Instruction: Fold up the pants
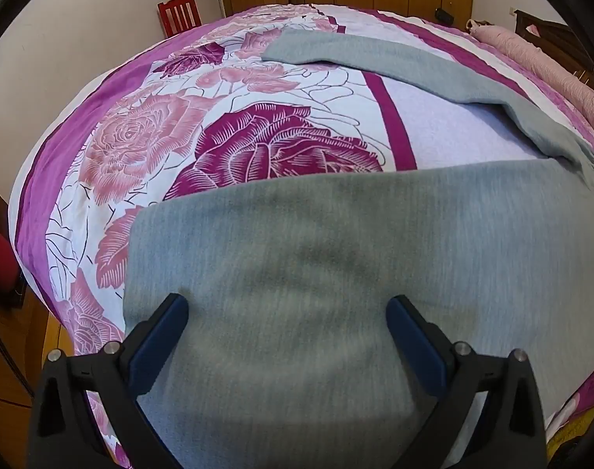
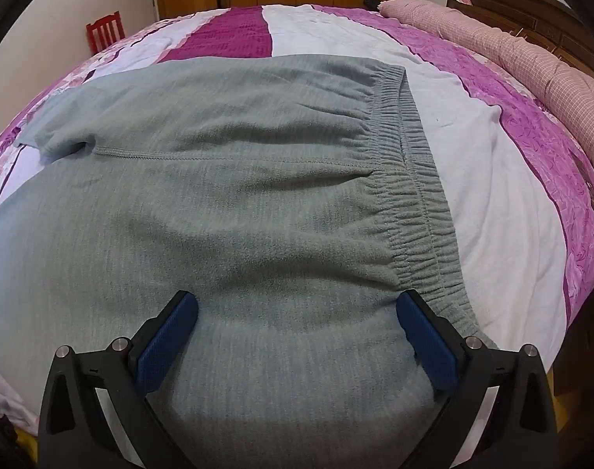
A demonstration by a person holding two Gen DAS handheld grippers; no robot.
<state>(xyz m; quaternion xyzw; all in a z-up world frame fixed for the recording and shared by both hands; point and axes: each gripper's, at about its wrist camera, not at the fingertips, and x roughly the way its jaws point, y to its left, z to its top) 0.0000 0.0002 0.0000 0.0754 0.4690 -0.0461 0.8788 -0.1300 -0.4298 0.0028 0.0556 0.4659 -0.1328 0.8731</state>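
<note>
Grey fleece pants spread flat across the bedspread, legs apart in a V, waistband toward the pillow side. Left gripper wide, empty, poised above the near leg. Right gripper likewise wide and empty, above the hip, right finger just beside the waistband's near end. Nothing pinched yet; no fold begun, by the look of it.

Likely troubles from here:
- Thick, soft fleece: easy to pinch only the top layer, leaving the under layer behind and a lopsided fold.
- Pinching too deep: bedspread caught along with the cloth and dragged up.
- Uneven lift between the two grips: near leg twisting, seam skewed, legs not matching when laid together.
- Far leg angled well away: poor overlap unless carried fully across.
- Gathered elastic at the waist: bunching, slipping from a shallow bite.
- Loose fabric near the bed edge: possible slide toward the floor.
</note>
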